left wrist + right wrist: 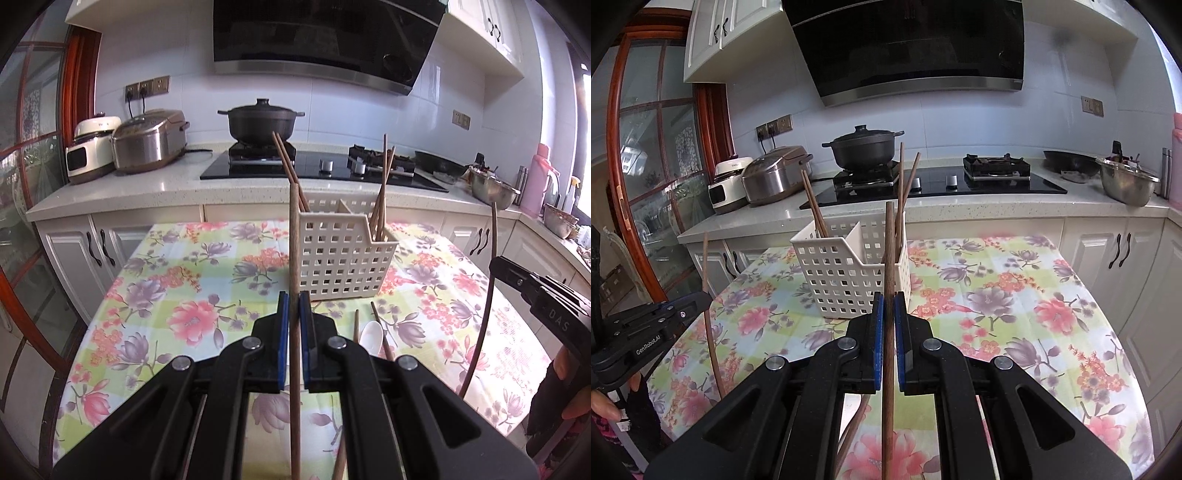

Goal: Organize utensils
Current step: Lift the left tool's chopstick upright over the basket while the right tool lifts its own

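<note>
Above the flowered table (155, 280), just short of the white basket (343, 254), pinched upright mid-shaft in each claw: one light, stiff, slick chopstick (left (294, 258), right (888, 258)), best gripped centrally.

Matt brown wood on the chopstick (294, 240) at frame centre, pinched between blue rubbery pads (283, 332) on matt black plastic. Behind it, a cream plastic basket (343, 258) with a perforated grid wall. The floral tablecloth (166, 288) looks smooth, faintly sheeny. Upper left, a brushed-metal rice cooker (147, 142); the cooktop (258, 168) is glossy black glass.
</note>
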Demonstrator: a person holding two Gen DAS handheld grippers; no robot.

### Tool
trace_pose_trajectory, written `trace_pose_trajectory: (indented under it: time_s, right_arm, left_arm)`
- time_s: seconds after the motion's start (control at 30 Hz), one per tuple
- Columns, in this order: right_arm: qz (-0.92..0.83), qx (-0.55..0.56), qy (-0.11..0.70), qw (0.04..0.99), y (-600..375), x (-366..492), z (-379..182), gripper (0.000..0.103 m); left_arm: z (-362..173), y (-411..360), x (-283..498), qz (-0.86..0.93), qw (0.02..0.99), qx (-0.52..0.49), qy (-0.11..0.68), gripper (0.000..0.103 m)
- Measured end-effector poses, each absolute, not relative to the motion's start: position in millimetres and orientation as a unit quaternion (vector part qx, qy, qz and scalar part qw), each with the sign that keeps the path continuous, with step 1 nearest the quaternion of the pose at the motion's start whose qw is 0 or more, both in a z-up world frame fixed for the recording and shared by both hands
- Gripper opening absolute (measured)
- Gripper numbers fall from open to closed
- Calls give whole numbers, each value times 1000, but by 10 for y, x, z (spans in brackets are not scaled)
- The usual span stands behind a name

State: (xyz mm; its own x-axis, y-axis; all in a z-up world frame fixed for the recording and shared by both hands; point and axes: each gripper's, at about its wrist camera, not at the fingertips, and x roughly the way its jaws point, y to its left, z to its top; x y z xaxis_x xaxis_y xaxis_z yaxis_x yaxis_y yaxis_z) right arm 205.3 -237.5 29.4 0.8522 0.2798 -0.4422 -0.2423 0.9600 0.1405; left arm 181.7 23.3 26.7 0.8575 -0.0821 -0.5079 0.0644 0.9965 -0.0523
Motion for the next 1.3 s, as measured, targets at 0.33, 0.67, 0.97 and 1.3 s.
trace_pose_trajectory:
  time_s: [0.33,0.67,0.97,1.3]
  right_arm:
    - [136,44,219,965,-2423,1947,399,6]
    - [135,43,207,968,-2439,1923,476,6]
    - [135,40,199,970,-2417,1934,528,6]
    - [139,23,192,971,-2350,2120,672,6]
  left_arm:
    - [403,181,1670,-37,970,-8,240,6]
    - [463,153,1667,-40,971,-3,235,6]
    - [534,149,1740,-38,973,-2,226,6]
    - [678,95,1903,-53,973,4,225,6]
